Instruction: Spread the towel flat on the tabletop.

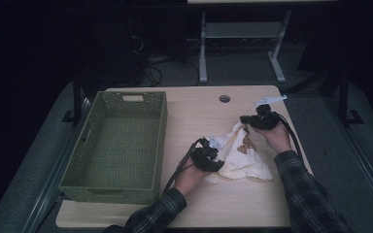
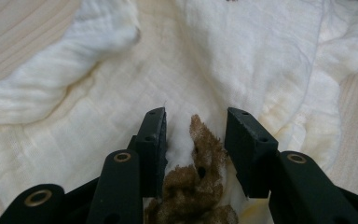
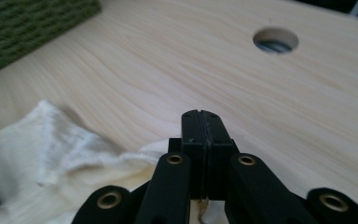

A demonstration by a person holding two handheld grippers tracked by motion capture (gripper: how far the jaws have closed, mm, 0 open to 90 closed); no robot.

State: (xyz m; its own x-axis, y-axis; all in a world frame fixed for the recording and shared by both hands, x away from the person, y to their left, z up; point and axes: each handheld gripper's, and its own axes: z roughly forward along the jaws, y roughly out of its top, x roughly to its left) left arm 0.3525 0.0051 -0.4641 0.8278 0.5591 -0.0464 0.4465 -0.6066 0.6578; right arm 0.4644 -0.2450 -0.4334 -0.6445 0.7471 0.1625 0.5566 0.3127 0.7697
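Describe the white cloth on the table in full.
The cloth is cream-white, soft and gauzy-looking, crumpled into folds on the light wooden table, right of the green woven basket. A fuzzy brown patch sits on it. The left gripper straddles a bunched fold at that patch, jaws partly apart. The right gripper, shut, pinches the far edge and lifts it slightly.

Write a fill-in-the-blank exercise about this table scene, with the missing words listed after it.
1. The cream cloth lies on the wooden table, to the ____ of the green basket in the high view.
2. The right gripper has its jaws ____.
3. The brown patch of fabric between the jaws of the left gripper belongs to the ____.
4. The inside of the basket is ____.

Missing words: right; shut; cloth; empty
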